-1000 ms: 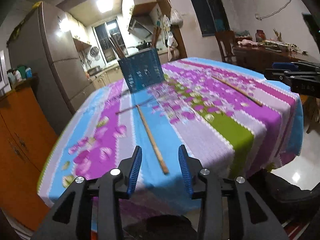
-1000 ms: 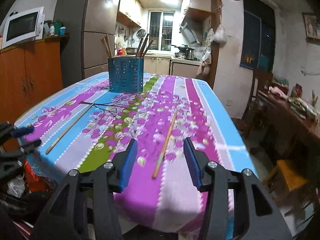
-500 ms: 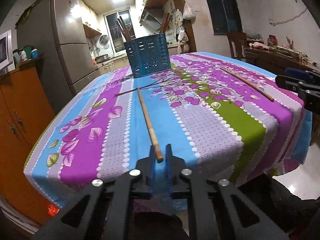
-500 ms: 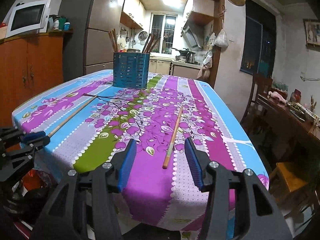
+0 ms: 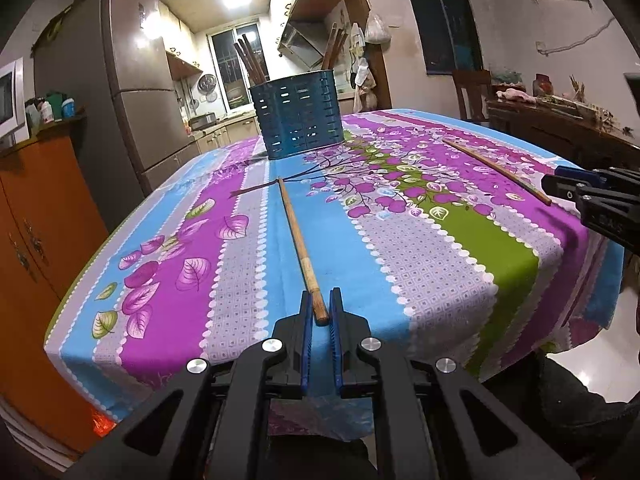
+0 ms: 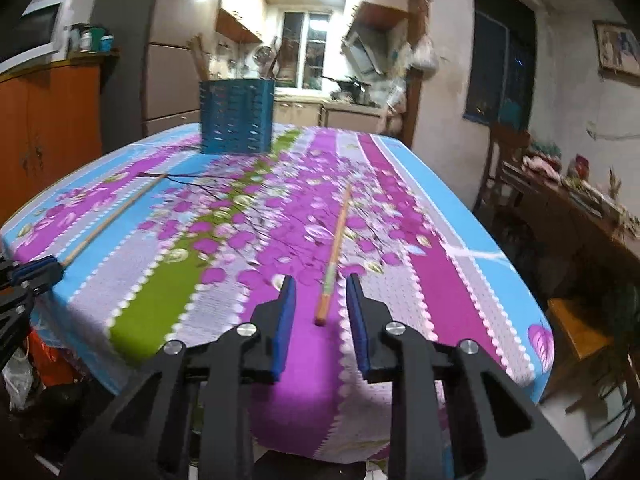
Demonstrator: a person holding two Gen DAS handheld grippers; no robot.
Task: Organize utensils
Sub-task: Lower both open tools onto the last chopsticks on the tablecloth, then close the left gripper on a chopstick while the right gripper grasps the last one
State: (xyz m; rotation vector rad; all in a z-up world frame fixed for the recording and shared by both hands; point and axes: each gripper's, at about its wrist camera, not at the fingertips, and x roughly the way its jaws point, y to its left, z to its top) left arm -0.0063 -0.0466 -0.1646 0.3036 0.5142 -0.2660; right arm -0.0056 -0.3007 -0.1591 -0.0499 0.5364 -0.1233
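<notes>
The step in hand is the pick-up: two chopsticks lie on the cloth and each gripper takes one by its near end. In the left wrist view, the left gripper (image 5: 319,312) is clamped on the left stick (image 5: 298,244), at lower centre of the frame. The stick still lies flat on the tablecloth (image 5: 440,264), running up toward the blue holder (image 5: 298,114) at upper centre, where other sticks already stand.

In the right wrist view, the right gripper (image 6: 320,300) straddles the right stick (image 6: 334,254) at lower centre. Its jaws have just been closing, but a gap shows on both sides of the stick, so the pads do not press it yet.

Next, I judge, the right jaws must finish closing; then both sticks need lifting, tipping upright and carrying to the holder at the far end of the table.

Against a second ago: the left jaws stood wide with the stick end ahead of them, and now grip it; the right jaws were wider, and both views now sit lower and closer to the cloth.
</notes>
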